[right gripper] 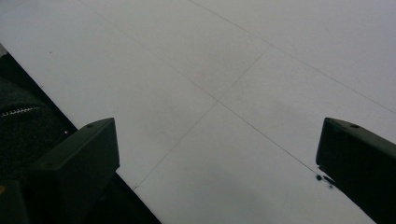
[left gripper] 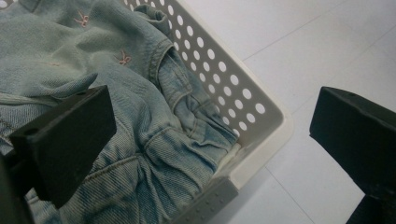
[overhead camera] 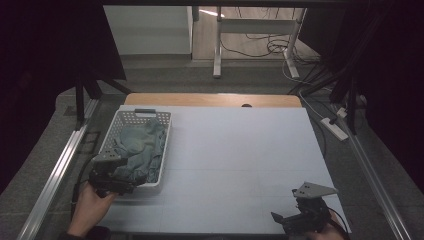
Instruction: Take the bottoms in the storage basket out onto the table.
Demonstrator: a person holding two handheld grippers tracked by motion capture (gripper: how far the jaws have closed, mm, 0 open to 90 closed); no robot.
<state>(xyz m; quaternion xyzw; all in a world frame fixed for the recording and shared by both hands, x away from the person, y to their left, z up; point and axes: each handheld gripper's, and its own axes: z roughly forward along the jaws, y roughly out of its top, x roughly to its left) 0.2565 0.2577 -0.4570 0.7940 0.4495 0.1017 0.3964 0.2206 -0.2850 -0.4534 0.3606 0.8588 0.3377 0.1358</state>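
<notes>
1. The step in hand looks like the reach for the denim garment [overhead camera: 141, 150], which lies crumpled in the white basket [overhead camera: 164, 150] at about 9 o'clock on the counter [overhead camera: 240, 165].
2. The left gripper [overhead camera: 120, 181] hovers at the basket's near end; in the left gripper view its fingers [left gripper: 70, 140] are spread wide with nothing between them, one above the cloth, the other out past the basket's rim [left gripper: 261, 154].
3. The right gripper [overhead camera: 300, 217] waits at roughly 5 o'clock, well apart from the basket. Its fingers [right gripper: 79, 158] are also wide open and empty, over bare counter.
4. My guess for the next move: bring the left gripper down and inward so both fingers straddle a raised fold, then close on it. As it stands, one finger would land outside the basket wall.
5. The garment is pale, washed denim, soft and heavily creased, with thick stitched seams and small pink embroidered marks [left gripper: 123, 58].
6. The basket is rigid plastic, rectangular with rounded corners, and its walls are perforated with rows of round holes.
7. The counter is matte, pale and flat, crossed by thin seam lines.
</notes>
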